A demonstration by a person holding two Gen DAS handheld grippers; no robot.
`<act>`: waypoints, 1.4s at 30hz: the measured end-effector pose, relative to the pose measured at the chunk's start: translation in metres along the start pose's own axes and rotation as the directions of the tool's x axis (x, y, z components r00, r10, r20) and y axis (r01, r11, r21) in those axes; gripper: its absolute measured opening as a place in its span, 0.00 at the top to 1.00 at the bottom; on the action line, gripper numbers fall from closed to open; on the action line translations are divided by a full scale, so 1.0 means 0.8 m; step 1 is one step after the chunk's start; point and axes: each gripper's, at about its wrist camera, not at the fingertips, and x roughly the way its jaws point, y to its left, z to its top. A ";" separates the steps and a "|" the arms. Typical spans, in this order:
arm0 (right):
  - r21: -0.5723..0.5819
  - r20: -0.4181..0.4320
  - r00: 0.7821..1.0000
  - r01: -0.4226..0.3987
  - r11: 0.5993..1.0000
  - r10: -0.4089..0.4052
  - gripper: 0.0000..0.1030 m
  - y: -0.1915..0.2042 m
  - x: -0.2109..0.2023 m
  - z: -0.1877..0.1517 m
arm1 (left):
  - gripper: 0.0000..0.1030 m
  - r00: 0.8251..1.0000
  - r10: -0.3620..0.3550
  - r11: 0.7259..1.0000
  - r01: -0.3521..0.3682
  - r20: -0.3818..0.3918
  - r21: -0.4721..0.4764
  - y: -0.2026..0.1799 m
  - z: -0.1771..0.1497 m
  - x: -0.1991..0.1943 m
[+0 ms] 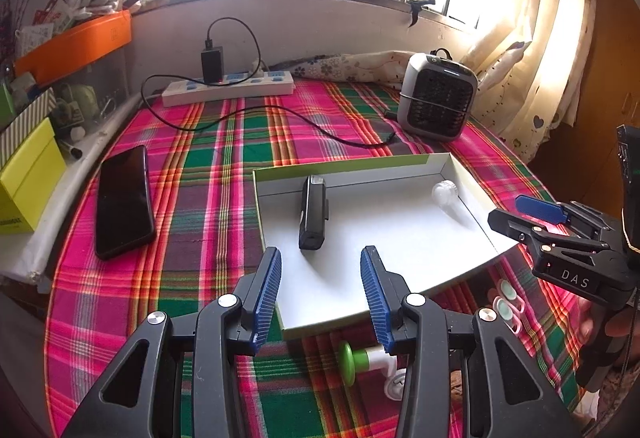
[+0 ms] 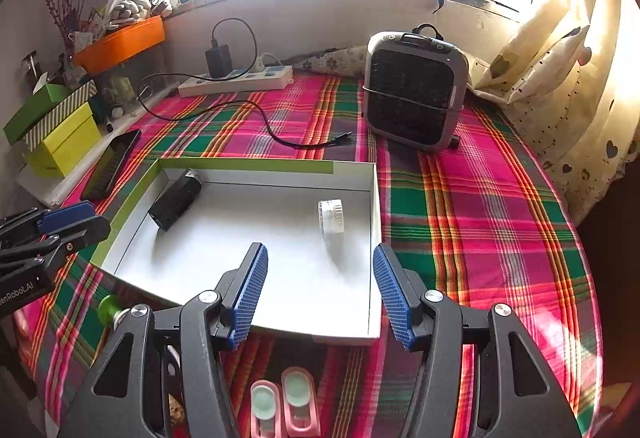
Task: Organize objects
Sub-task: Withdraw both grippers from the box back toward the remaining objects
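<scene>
- The left gripper (image 1: 320,294) hangs over the near edge of the box lid, jaws apart with nothing between them.
- The right gripper (image 2: 320,294) hangs beside it, jaws also apart and empty.
- Nearest, on the plaid tablecloth (image 2: 480,198), lies a pink contact lens case (image 2: 285,404) with two pale green caps, just below the right gripper.
- To its left, a green and white suction hook (image 1: 362,362) lies on the cloth, under the left gripper.
- A shallow white box lid (image 2: 374,238) with green outer walls sits at the middle of the table.
- Inside it, a black bike light (image 1: 313,212) lies at the left and a small clear bottle (image 2: 331,220) at the right, well apart.
- A black phone (image 1: 123,200) lies on the cloth left of the lid.
- Further back, a loose black cable (image 1: 280,114) runs across the cloth.
- At the far right stands a grey desktop fan (image 2: 414,88).
- A white power strip (image 1: 228,88) with a black charger lies along the far wall.
</scene>
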 end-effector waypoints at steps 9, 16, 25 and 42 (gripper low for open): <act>-0.013 0.030 0.999 0.013 1.000 -0.013 0.46 0.003 -0.036 -0.032 | 0.62 1.000 -0.011 1.000 0.011 0.005 0.004 -0.001 -0.036 -0.029; -0.007 0.024 0.999 0.024 1.000 -0.024 0.46 0.000 -0.052 -0.066 | 0.61 0.999 -0.042 0.999 0.041 -0.027 -0.032 0.000 -0.067 -0.031; -0.008 0.004 1.000 0.020 1.000 -0.020 0.46 -0.001 -0.056 -0.100 | 0.61 0.997 -0.060 0.997 0.058 -0.042 -0.049 -0.001 -0.086 -0.032; -0.027 -0.065 0.998 0.023 0.999 -0.025 0.46 -0.004 -0.031 -0.116 | 0.61 0.995 -0.075 0.996 0.071 -0.066 -0.062 -0.003 -0.092 -0.023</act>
